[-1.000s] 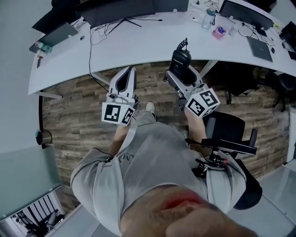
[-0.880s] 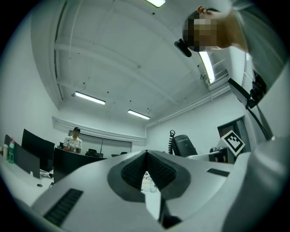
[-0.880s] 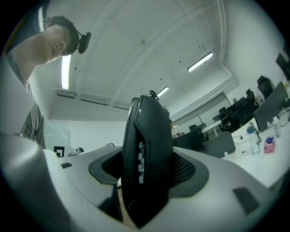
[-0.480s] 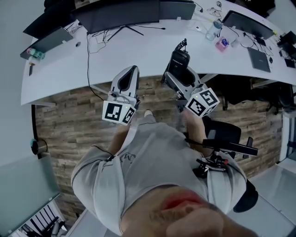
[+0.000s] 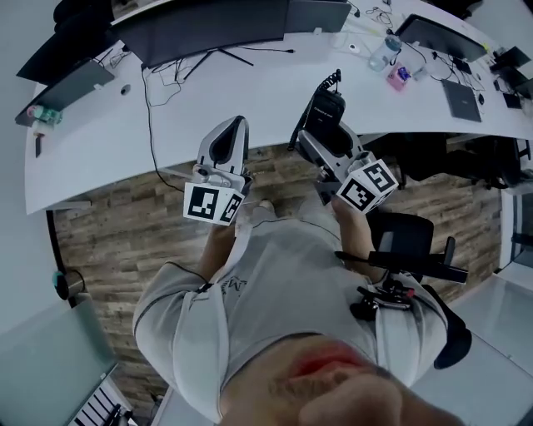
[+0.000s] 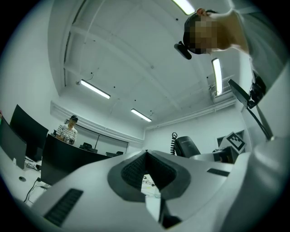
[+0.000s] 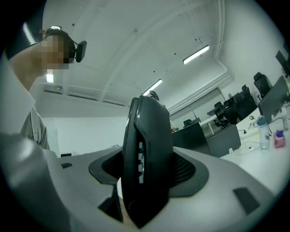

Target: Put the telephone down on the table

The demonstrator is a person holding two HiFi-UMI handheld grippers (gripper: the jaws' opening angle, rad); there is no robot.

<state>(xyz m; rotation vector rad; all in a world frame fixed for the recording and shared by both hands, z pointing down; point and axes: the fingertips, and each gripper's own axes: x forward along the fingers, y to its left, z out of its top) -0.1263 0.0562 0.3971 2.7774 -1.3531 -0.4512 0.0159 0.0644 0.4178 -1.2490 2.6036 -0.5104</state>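
Note:
The black telephone handset [image 5: 323, 112] with a coiled aerial stands clamped in my right gripper [image 5: 321, 125], just over the near edge of the white curved table [image 5: 250, 91]. In the right gripper view the telephone [image 7: 147, 156] fills the middle, both jaws pressed on its sides, tilted up toward the ceiling. My left gripper [image 5: 226, 141] hangs beside it to the left, jaws together with nothing between them; in its own view the left gripper [image 6: 147, 158] also points up, and the telephone [image 6: 186, 146] shows to the right.
On the table stand dark monitors [image 5: 208, 21] with cables, a water bottle [image 5: 383, 52], a pink item [image 5: 398, 75] and a laptop [image 5: 460, 98]. A black office chair [image 5: 408, 241] is at my right. Wood floor lies below. A person stands behind a screen [image 6: 68, 131].
The table has slid closer beneath both grippers as I stepped forward; the telephone now reaches over the table's near edge. Both grippers keep their hold and pose.

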